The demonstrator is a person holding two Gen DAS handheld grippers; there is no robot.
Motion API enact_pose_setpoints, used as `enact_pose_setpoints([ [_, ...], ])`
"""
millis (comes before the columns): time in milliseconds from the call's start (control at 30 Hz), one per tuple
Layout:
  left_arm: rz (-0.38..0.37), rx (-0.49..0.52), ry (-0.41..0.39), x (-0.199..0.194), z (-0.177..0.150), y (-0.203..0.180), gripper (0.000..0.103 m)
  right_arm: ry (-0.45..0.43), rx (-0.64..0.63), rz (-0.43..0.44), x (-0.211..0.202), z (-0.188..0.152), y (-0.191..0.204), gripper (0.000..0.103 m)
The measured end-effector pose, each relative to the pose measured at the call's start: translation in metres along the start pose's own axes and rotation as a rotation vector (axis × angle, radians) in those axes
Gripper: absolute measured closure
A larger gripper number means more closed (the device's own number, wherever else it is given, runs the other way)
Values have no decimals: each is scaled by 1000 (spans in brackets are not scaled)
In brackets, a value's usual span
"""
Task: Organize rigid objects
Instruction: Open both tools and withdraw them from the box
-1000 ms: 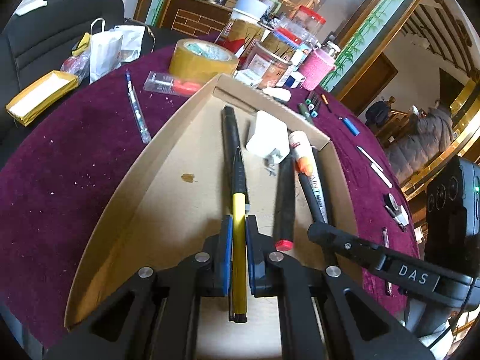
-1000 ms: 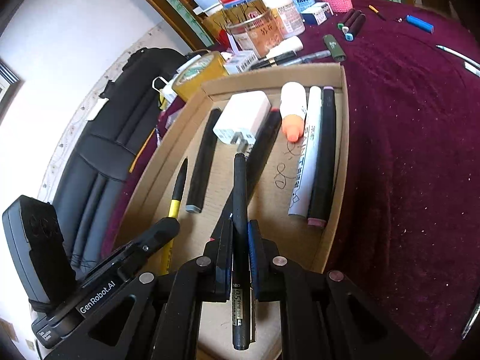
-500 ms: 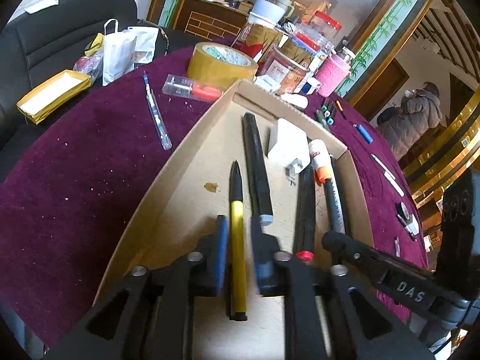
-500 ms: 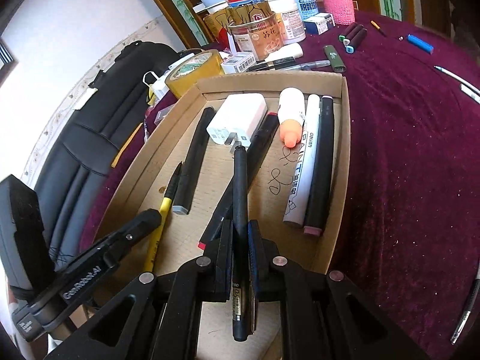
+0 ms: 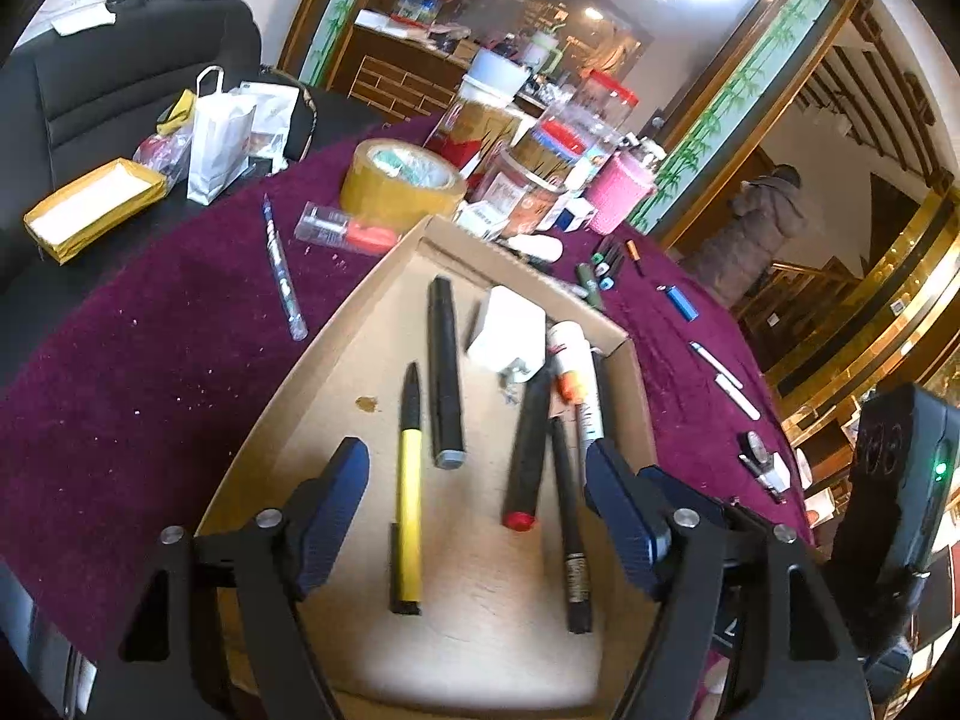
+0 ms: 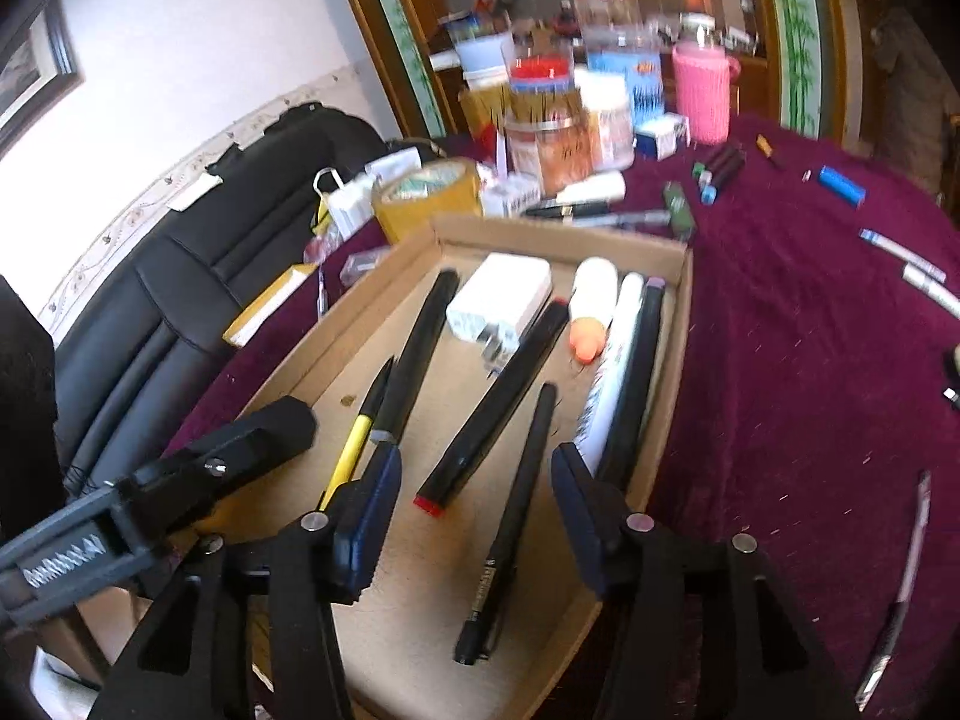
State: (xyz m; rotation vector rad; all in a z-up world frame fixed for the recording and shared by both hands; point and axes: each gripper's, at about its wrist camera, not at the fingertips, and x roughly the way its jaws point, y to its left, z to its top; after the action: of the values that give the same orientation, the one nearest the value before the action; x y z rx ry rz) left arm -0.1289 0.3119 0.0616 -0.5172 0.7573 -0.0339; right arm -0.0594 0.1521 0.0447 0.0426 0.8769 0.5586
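Both sets of fingers are found parted, having just been opening, with nothing pressed between the pads. The left gripper (image 5: 477,495) stands over the near end of the cardboard tray (image 5: 336,324); the yellow pen (image 5: 409,510) lies released on the tray floor between its fingers, clear of both pads, its long axis running away from the camera, black tip far. The right gripper (image 6: 474,510) stands likewise over the black pen (image 6: 516,516), which lies free on the tray floor, long axis running away and tilted slightly right, touching neither pad.

Both pens are judged deposited. Farther back the tray holds a black marker (image 5: 445,372), a white charger (image 5: 507,330), a red-capped marker (image 6: 495,402) and a white tube (image 6: 594,300) beside two more markers along the right wall.

The next pick is judged to lie outside the tray. On the purple surface (image 6: 810,360), the blue-capped item (image 6: 843,185), the white pens (image 6: 900,258) and a pen (image 6: 900,588) near the right edge lie to the right of the tray, nearer the right gripper. A clear pen (image 5: 282,273) lies left of the tray, nearer the left gripper, its axis roughly parallel to the tray's left wall.

Open room exists on both sides; the tray walls must be cleared on withdrawal. The far surface is crowded with jars, a tape roll (image 5: 399,183) and a pink cup (image 6: 702,90)
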Motion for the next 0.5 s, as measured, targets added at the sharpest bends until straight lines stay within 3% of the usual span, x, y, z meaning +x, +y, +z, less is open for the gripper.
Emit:
enact_pose_setpoints([
  [300,39,108,-93,-22,-3,-42,25,-99,-15,-54,-30,-6,-18,33],
  [500,103,248,-235,-40,-14,-80,16,-173,-32,-105,-53,-15,-31,27],
])
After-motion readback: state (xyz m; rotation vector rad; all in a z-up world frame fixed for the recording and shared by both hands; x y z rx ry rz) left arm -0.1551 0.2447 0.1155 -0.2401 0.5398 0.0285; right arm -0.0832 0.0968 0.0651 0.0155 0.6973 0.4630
